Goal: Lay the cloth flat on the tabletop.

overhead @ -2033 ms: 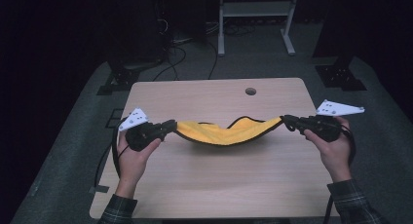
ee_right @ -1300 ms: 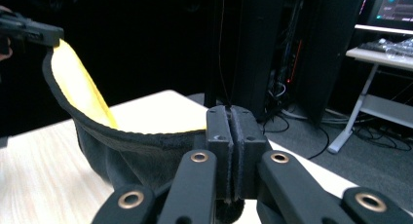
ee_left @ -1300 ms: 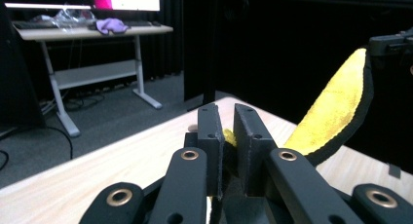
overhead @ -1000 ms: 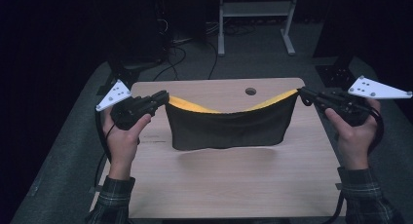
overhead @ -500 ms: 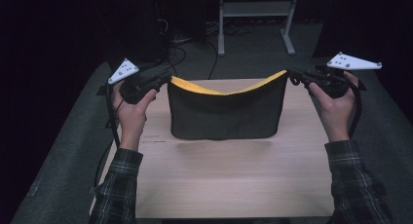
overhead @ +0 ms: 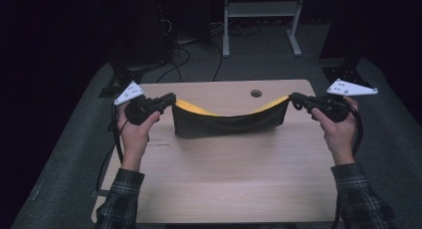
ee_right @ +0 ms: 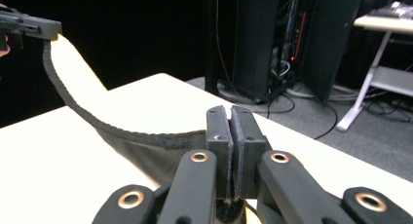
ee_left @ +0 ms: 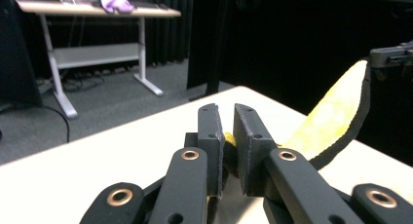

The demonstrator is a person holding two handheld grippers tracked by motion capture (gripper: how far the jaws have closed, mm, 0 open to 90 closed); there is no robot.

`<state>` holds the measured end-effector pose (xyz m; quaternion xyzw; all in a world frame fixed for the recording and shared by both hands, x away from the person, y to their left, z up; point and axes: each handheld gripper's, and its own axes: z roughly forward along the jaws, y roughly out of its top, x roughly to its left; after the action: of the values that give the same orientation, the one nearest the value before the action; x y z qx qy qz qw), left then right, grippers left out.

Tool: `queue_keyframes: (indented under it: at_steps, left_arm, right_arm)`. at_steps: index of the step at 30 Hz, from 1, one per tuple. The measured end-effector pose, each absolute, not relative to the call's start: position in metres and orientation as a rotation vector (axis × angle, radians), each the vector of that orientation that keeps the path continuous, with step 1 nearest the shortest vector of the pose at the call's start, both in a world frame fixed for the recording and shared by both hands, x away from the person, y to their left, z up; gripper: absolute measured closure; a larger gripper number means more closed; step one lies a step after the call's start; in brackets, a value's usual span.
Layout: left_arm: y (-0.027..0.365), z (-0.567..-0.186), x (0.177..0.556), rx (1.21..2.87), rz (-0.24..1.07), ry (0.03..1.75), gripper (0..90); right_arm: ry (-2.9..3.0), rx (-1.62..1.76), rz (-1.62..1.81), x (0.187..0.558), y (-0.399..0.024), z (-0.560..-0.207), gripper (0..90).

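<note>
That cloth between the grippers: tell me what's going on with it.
A person holds a black cloth with a yellow inner side by two corners, the left gripper shut on one and the right gripper shut on the other. It sags between them above the table, its lower edge at or near the wood.

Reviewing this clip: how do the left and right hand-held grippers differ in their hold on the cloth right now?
The left hand-held gripper pinches the black-and-yellow cloth at its left top corner; the right hand-held gripper pinches the right one. In the gripper views, the left jaws stand slightly apart around yellow fabric, while the right jaws press nearly flush on the black edge. Both are shut on the cloth, which sags between them over the wooden table.
</note>
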<state>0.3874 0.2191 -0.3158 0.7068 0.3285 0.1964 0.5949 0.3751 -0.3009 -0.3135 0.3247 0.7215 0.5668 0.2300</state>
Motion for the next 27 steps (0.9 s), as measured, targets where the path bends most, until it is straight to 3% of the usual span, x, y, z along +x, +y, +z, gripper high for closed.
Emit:
queue_keyframes:
  at_steps: [27]
  left_arm:
    - [0.229,-0.381,0.335,1.826,0.317,0.860,81.5]
  right_arm:
    - [2.226,0.945,1.483,0.327,-0.301,-0.379,86.1]
